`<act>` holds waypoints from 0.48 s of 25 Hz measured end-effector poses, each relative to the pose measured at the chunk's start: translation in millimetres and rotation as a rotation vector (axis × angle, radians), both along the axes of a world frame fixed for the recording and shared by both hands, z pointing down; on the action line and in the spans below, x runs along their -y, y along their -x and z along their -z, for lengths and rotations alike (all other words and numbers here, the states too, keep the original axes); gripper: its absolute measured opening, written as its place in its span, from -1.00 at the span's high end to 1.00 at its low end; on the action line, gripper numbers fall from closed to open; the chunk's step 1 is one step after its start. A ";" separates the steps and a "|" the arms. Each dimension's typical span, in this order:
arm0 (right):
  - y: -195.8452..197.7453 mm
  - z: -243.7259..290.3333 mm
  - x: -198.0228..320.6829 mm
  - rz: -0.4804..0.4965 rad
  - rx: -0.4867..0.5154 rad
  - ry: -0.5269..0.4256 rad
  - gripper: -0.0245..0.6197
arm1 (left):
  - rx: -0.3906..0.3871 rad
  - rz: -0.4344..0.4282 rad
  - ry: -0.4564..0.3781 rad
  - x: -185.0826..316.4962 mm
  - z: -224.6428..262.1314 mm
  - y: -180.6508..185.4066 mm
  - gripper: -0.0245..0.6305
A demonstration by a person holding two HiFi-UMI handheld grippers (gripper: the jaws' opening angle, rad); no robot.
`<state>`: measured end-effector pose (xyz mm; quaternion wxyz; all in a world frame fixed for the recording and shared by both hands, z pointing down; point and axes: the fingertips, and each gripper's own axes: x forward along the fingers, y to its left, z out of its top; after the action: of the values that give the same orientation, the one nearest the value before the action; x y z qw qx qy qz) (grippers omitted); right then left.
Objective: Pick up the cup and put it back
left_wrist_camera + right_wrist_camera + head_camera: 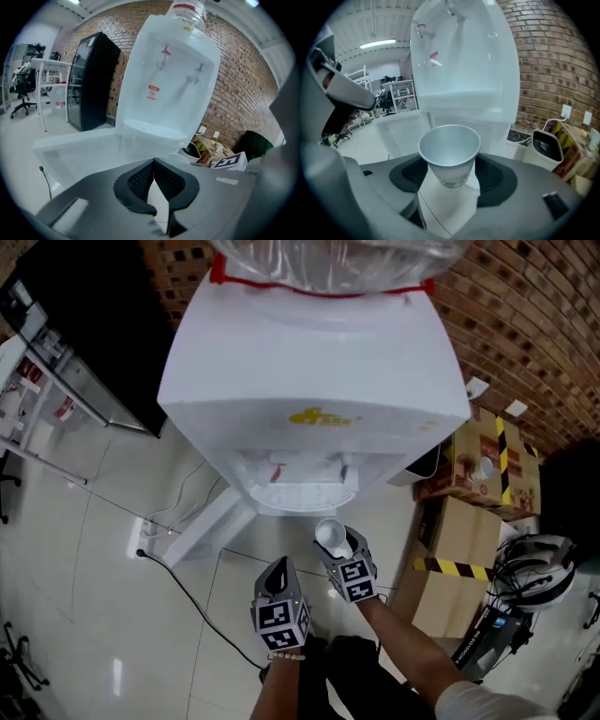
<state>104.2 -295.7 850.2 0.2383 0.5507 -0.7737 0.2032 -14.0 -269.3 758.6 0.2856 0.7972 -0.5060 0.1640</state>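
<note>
Holds the cup (450, 149) in the right gripper (450, 176), with the jaws set wide and pressing on its two sides below the rim, likely so as not to squash the thin top edge. Has it standing straight up, mouth to the top, with nothing to be seen inside. Hangs in the air just in front of the water dispenser (314, 362), near the little tray (302, 495) under the taps and not touching it. Probably aimed at that tray, the likely spot for putting the cup back, so about halfway through the job: picked up, not yet set down. Rests the left gripper (154, 180) a bit further back from the water dispenser, jaws closed tip to tip with nothing in between. Likely parked there to be out of the way, with no need of a second grip for so light a thing. Next, probably: go slow toward the tray, set the bottom flat, then let go, to avoid tipping.
</note>
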 end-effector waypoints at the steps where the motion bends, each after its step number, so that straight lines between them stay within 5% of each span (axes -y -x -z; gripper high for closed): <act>1: 0.6 20.1 -9.9 0.013 0.003 0.006 -0.08 | 0.020 0.002 0.009 -4.5 13.7 6.5 0.93; 12: 9.5 269.4 -85.9 0.133 0.073 -0.016 -0.08 | 0.078 0.045 0.104 -97.8 202.6 7.6 0.93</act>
<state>94.7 -209.7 580.8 0.2187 0.4924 -0.8182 0.2007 -21.5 -171.4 556.0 0.3102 0.7626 -0.5255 0.2147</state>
